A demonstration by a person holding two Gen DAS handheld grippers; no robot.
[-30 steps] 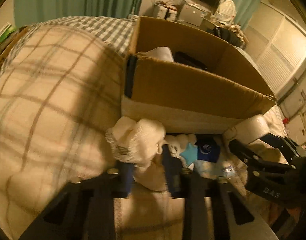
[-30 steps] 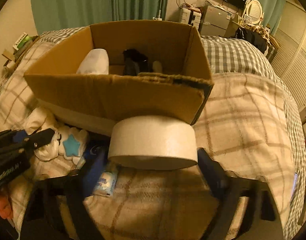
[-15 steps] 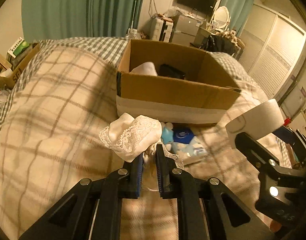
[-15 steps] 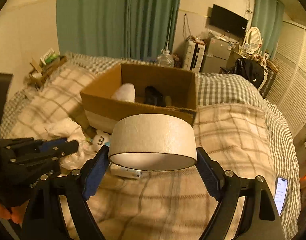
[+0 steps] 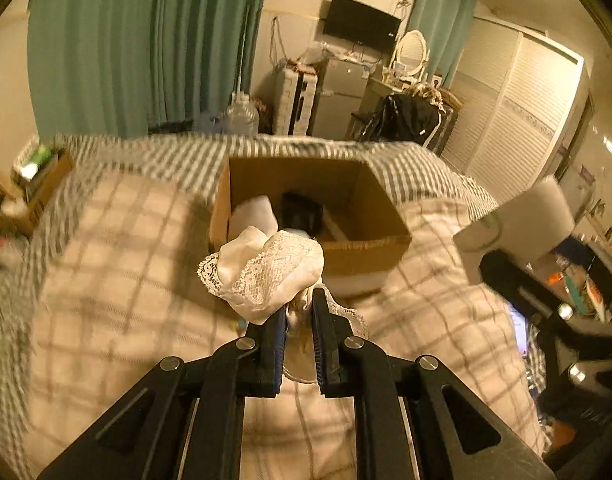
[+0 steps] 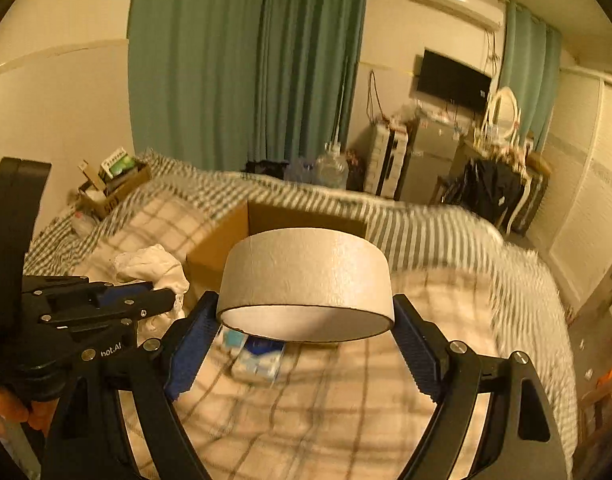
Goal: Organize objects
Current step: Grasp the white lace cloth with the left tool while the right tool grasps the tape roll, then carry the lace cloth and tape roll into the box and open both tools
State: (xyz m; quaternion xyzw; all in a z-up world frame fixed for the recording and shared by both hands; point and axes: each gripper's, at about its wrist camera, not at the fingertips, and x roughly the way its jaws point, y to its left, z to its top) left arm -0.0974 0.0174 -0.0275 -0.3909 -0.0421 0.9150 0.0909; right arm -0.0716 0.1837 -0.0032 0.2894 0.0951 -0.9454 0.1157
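Observation:
My left gripper (image 5: 297, 320) is shut on a white lace-trimmed cloth (image 5: 266, 272) and holds it in the air in front of the open cardboard box (image 5: 365, 246) on the bed. The box holds a white item (image 5: 252, 212) and a black item (image 5: 302, 210). My right gripper (image 6: 306, 320) is shut on a wide roll of white tape (image 6: 306, 280), held high above the bed; the roll also shows at the right of the left wrist view (image 5: 517, 220). The left gripper and cloth (image 6: 150, 264) show at the left of the right wrist view.
A blue-and-white pack (image 6: 258, 356) lies on the plaid blanket (image 6: 306, 412) in front of the box (image 6: 222, 248). A small box of clutter (image 5: 30, 184) sits at the bed's far left. Furniture and a wardrobe (image 5: 517, 120) stand behind.
Both grippers have risen well above the bed, each carrying its object. The cloth was lifted off the pile and the tape roll off the blanket; the box now looks farther and lower.

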